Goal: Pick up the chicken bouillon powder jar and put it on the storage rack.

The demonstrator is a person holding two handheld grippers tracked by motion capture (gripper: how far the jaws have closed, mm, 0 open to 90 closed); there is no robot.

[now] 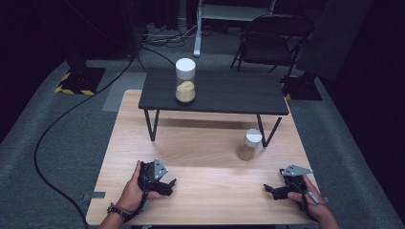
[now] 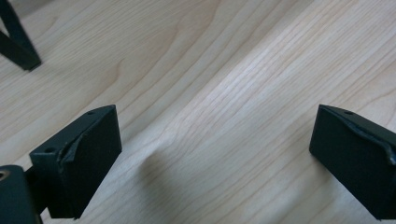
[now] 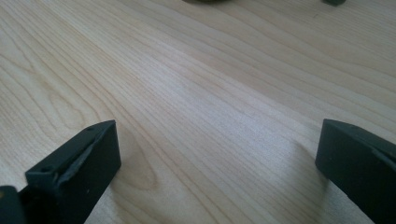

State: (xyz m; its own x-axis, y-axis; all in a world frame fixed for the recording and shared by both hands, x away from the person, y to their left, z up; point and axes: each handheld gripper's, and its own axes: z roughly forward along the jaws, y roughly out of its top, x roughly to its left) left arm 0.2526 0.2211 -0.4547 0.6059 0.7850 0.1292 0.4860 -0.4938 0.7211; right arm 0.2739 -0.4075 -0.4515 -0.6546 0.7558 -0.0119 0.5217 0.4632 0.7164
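With both my tools, left tool (image 1: 167, 183) and right tool (image 1: 273, 189), gaping empty on the desk (image 1: 205, 143), I risk toppling the jar (image 1: 250, 144) by approaching it clumsily.

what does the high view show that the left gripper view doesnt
High view alone: two white-lidded jars, the large jar on the black shelf, the small jar on the wooden table beside a shelf leg; also the right tongs and the chair. Left gripper view alone: close wood grain between wide-open jaws. Both share the left tongs, the table and a black shelf leg.
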